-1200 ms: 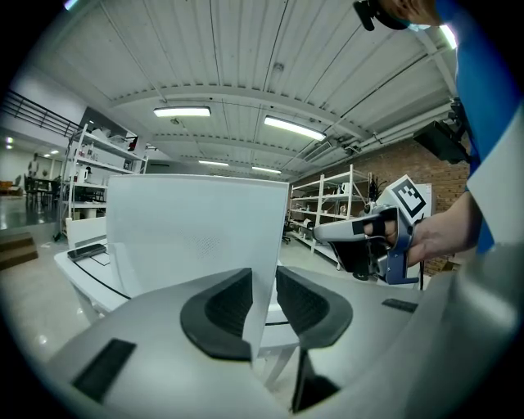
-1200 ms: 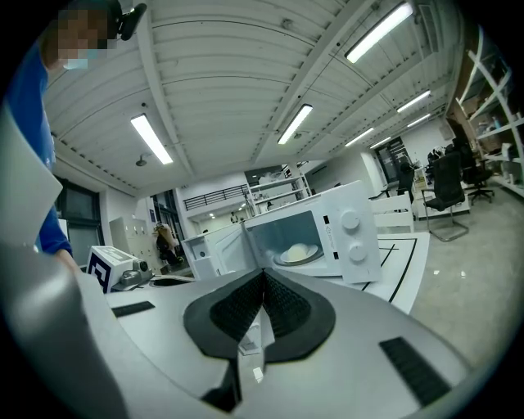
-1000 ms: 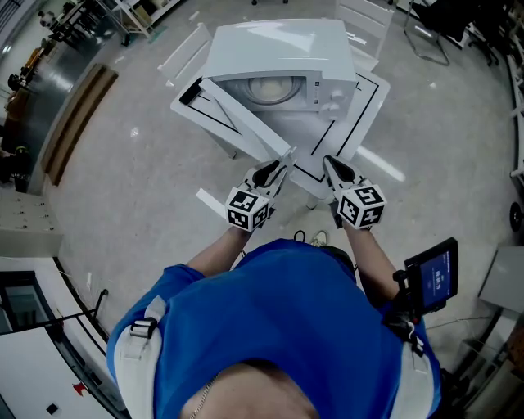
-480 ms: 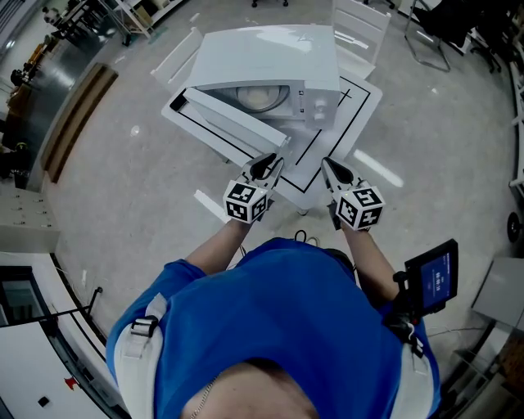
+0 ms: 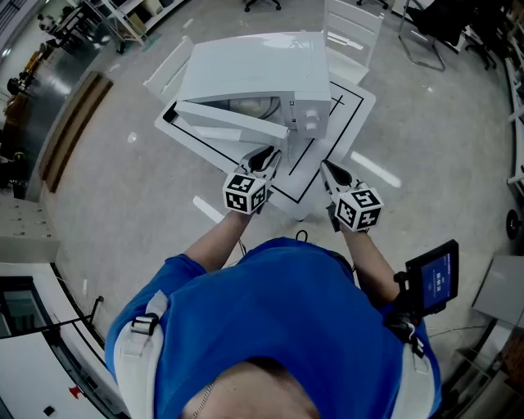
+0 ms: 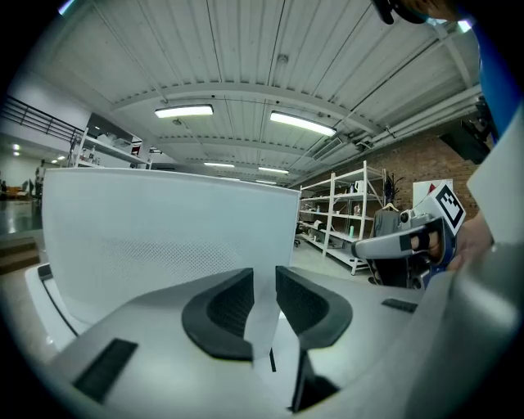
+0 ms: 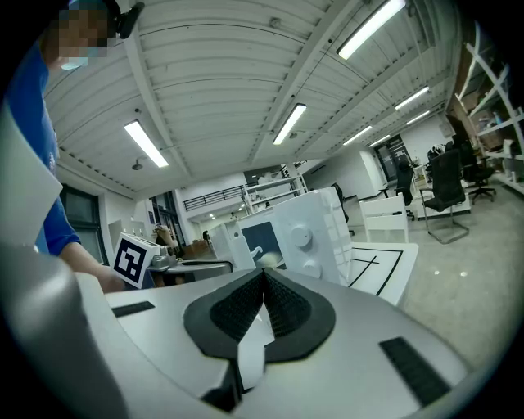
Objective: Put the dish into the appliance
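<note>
A white microwave [image 5: 254,69] stands on a white table [image 5: 348,110] marked with black lines. Its door [image 5: 233,121] stands partly ajar, swung most of the way toward the front. A pale dish [image 7: 267,255] shows inside the dark cavity in the right gripper view. My left gripper [image 5: 264,155] is right at the door's outer face, jaws a little apart with nothing between them; the door panel [image 6: 164,237] fills the view ahead of the left gripper [image 6: 264,282]. My right gripper [image 5: 334,170] hovers over the table's near edge, shut and empty, right of the control knobs [image 7: 301,237].
White chairs stand behind the table [image 5: 352,24] and at its left [image 5: 168,69]. A tablet [image 5: 430,278] hangs at the person's right side. A wooden bench [image 5: 74,123] lies on the floor far left. Shelving lines the room's edges.
The microwave door has swung from wide open to nearly closed, with the left gripper following it forward. The right gripper has moved a little forward too.
</note>
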A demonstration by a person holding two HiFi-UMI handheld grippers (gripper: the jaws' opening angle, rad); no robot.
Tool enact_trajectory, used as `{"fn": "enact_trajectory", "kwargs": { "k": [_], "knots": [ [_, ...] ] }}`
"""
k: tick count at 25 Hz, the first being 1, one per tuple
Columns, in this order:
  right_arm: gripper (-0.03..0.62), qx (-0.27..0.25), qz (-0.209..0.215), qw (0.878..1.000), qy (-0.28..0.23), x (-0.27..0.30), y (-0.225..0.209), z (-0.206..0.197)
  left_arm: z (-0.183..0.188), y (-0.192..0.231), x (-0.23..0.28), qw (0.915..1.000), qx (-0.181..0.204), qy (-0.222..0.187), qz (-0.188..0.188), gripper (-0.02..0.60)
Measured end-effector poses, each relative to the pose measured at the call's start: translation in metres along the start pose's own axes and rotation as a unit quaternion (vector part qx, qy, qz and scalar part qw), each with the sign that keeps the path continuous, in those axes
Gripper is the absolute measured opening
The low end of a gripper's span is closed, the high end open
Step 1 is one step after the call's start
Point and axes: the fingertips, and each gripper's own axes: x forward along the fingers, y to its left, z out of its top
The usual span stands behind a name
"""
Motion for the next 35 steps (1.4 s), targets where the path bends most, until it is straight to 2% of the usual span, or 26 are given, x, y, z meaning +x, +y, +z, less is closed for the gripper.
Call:
{"fn": "enact_trajectory", "kwargs": {
  "k": [16,29,30,33,35],
  "knots": [
    [0.002,0.007,-0.024,1.0,-0.006,0.018,-0.025,0.018,0.023,0.021,0.055,0.9998,-0.007,0.01,-0.012,0.091],
    [0.002,0.013,-0.035,0.999,-0.007,0.027,-0.049,0.021,0.028,0.035,0.082,0.9997,-0.015,0.016,0.007,0.089],
    [0.002,0.013,-0.035,0.999,-0.007,0.027,-0.049,0.021,0.028,0.035,0.082,0.9996,-0.02,0.017,0.01,0.087],
    [0.002,0.013,-0.035,0.999,-0.006,0.027,-0.049,0.02,0.028,0.04,0.08,0.9993,-0.027,0.019,0.02,0.029],
    [0.002,0.012,-0.036,0.999,-0.005,0.027,-0.049,0.02,0.029,0.042,0.081,0.9993,-0.024,0.019,0.023,0.026]
  ]
}}
